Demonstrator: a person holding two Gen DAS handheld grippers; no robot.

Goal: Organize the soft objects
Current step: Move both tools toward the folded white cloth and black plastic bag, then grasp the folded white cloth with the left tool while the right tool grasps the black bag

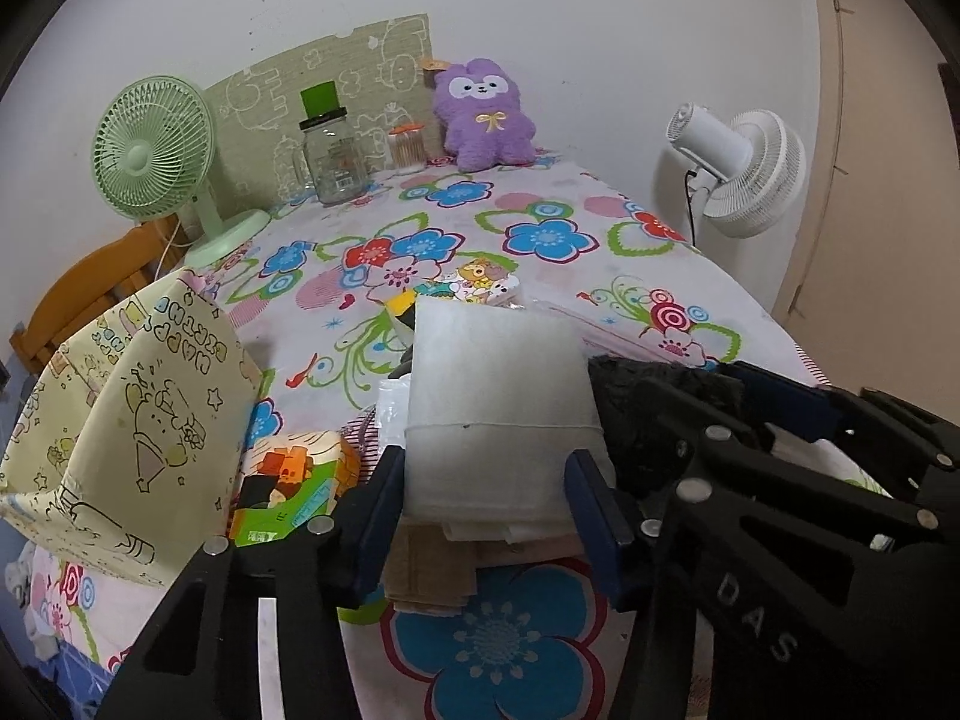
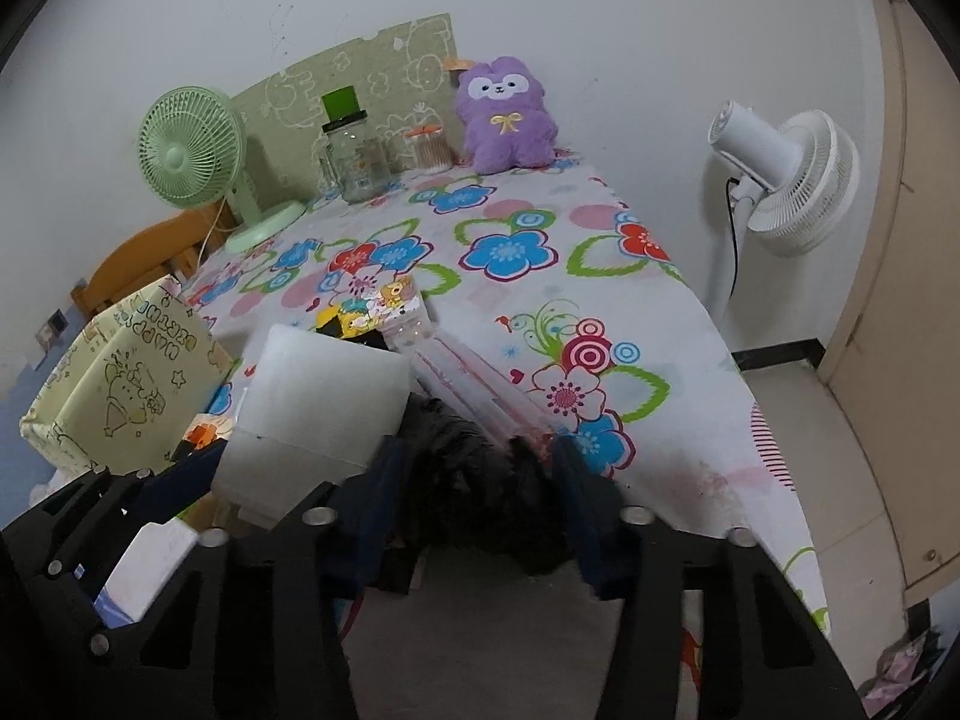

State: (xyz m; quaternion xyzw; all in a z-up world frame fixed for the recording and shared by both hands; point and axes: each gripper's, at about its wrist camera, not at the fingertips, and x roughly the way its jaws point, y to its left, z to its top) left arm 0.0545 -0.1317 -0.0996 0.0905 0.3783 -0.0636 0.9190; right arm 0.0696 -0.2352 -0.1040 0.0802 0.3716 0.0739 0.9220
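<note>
Left tongs (image 1: 486, 480) were clamped on the near end of a folded white towel (image 1: 498, 378), 1 pad on each side edge, at the near edge of the table (image 1: 540, 228) with its flowered cloth. Under the towel lay more folded cloths, beige (image 1: 429, 576) and pinkish, part of the same stack. Right tongs (image 2: 474, 498) were closed around a fuzzy black cloth (image 2: 480, 480) just right of the towel, pads pressing into its sides.

Handling, as a guess: both pieces looked light, soft and floppy. The towel would sag and could unfold if lifted by 1 end only, so hold across the folded thickness near the middle, or grab the whole stack deeper. The black cloth was bunched and would squash and slip, so pinch a thick fold, not the loose fringe.

A yellow fabric box (image 1: 138, 396) stood at the left, near the stack, likely the place for them. The purple plush toy (image 1: 486, 114) sat far back by the wall, well apart.
</note>
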